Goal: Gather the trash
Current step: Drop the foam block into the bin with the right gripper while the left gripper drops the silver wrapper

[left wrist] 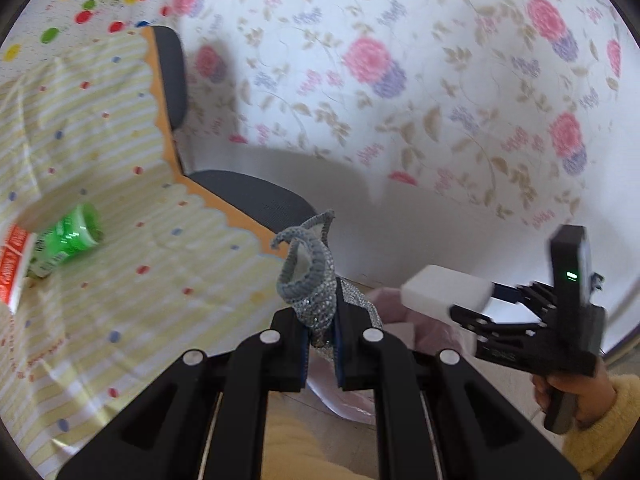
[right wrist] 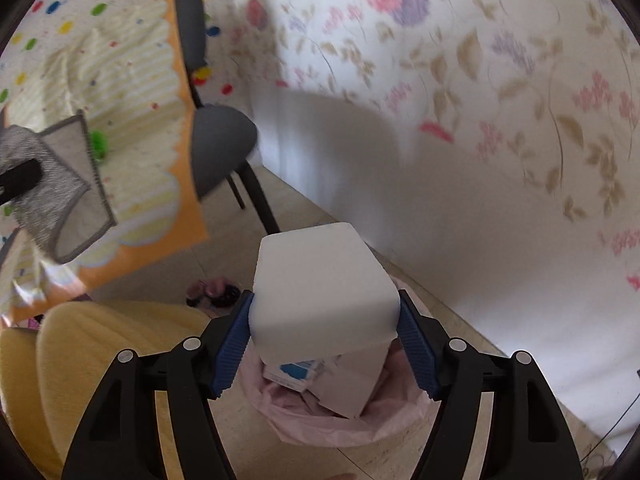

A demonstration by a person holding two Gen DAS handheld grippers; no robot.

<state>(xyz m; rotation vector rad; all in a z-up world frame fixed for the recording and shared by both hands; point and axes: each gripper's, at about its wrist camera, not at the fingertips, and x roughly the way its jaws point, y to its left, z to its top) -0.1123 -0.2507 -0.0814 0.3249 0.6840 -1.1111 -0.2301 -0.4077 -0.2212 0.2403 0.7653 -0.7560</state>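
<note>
Sponge (right wrist: 322, 292) in right tongs (right wrist: 326, 334) (above pink-lined bin (right wrist: 344, 424)), sock (left wrist: 310, 280) in left tongs (left wrist: 321, 354).

Left wrist view: green bottle (left wrist: 68, 240) is blurred, label unreadable, its left end hidden behind a white-orange box (left wrist: 16, 258) that the frame edge cuts off. Silver-grey fabric piece (left wrist: 316, 280) has its lower part hidden between the left gripper's (left wrist: 322, 360) pads. Right wrist view: white block (right wrist: 324, 292) covers most of the pink-lined bin (right wrist: 340, 428); items inside it are indistinct. Floral wall (right wrist: 480, 100) is motion-blurred.
</note>
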